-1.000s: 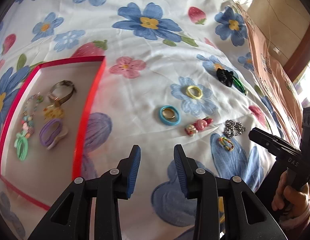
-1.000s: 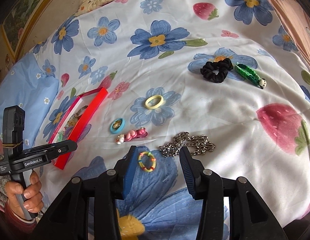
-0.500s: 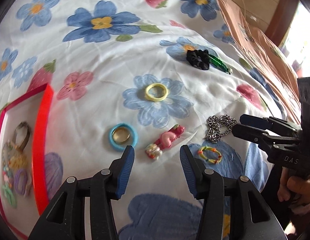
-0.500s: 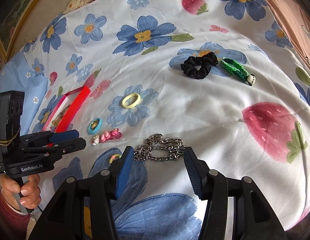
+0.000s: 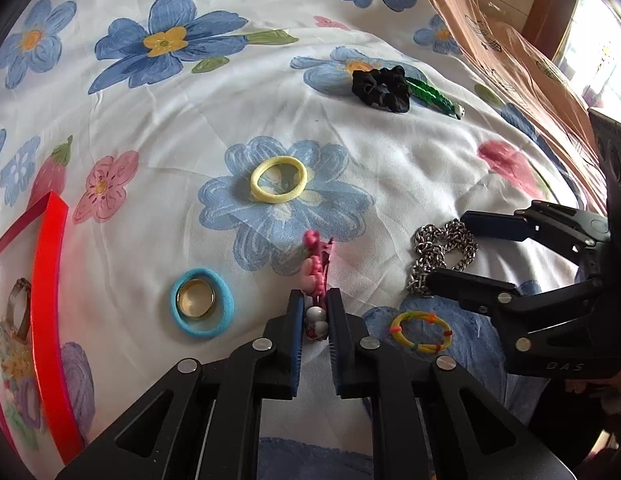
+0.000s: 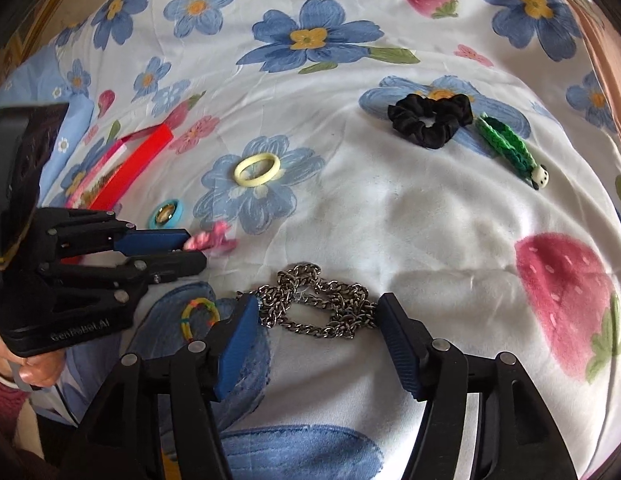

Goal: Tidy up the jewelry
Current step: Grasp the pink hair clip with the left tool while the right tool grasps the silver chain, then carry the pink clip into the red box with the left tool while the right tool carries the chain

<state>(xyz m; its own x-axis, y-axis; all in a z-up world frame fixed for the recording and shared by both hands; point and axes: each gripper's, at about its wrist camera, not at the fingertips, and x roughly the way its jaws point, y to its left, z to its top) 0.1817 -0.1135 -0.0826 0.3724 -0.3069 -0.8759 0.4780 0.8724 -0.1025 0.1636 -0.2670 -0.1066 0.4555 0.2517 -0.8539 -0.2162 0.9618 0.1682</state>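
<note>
Left gripper [image 5: 315,314] is closing its jaws on the near end of a pink hair clip [image 5: 317,264], whose long axis is running straight away from the gripper across the flowered bedspread [image 5: 190,120]. Right gripper [image 6: 318,320] is spreading wider, its jaws straddling a heaped silver chain [image 6: 316,306] without pinching it. A second ago the clip lay flat and slanted, ahead of a spread left gripper; the right gripper was framing a rainbow band [image 5: 420,332], now beside it.
</note>
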